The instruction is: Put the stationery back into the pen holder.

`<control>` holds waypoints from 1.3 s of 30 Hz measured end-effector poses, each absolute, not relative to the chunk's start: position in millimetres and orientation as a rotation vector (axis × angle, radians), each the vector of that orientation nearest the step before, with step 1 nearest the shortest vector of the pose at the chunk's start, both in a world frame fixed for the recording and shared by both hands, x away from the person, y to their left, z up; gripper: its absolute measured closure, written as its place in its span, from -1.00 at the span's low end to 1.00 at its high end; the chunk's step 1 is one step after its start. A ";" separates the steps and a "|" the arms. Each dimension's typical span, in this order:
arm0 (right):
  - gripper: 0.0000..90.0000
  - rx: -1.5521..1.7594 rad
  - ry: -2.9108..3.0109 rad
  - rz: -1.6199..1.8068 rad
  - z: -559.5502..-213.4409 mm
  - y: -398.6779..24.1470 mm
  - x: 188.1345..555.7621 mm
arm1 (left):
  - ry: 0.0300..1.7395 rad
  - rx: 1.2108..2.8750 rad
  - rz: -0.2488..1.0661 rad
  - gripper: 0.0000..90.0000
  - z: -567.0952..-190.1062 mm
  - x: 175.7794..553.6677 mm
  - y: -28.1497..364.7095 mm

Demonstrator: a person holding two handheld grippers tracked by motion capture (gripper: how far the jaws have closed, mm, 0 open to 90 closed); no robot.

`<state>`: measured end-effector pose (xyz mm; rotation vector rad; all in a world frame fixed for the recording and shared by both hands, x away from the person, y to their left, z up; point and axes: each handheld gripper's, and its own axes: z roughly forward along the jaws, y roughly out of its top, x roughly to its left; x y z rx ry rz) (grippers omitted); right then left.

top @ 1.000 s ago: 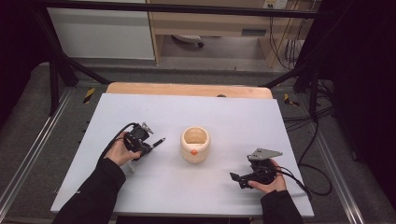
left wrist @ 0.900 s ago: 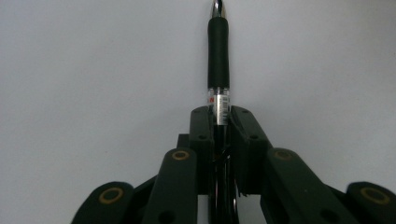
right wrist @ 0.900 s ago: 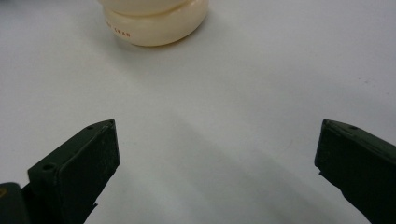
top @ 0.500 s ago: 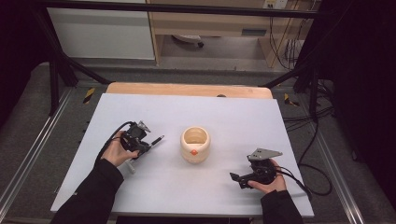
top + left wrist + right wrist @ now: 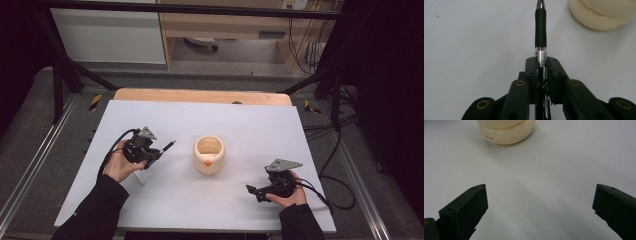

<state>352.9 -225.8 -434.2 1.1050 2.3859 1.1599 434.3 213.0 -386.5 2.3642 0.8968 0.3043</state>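
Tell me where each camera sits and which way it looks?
High view: above the table's near side, looking forward and down; both forearms, left gripper, right gripper.
Left gripper view: rides the left gripper, looking along fingers shut on a pen.
Right gripper view: rides the right gripper, looking between wide-apart fingers over the white table.
All share the cream cup.

A white table carries a cream pot near its middle
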 end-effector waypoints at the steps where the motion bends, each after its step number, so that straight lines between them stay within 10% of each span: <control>1: -0.99 1.105 2.388 1.158 -434.1 -225.9 352.8 | 0.895 2.350 0.307 0.77 -385.5 432.8 212.2; 39: -0.98 1.097 2.392 1.150 -434.1 -226.3 352.8 | 0.783 1.997 0.362 0.77 -330.0 405.5 157.6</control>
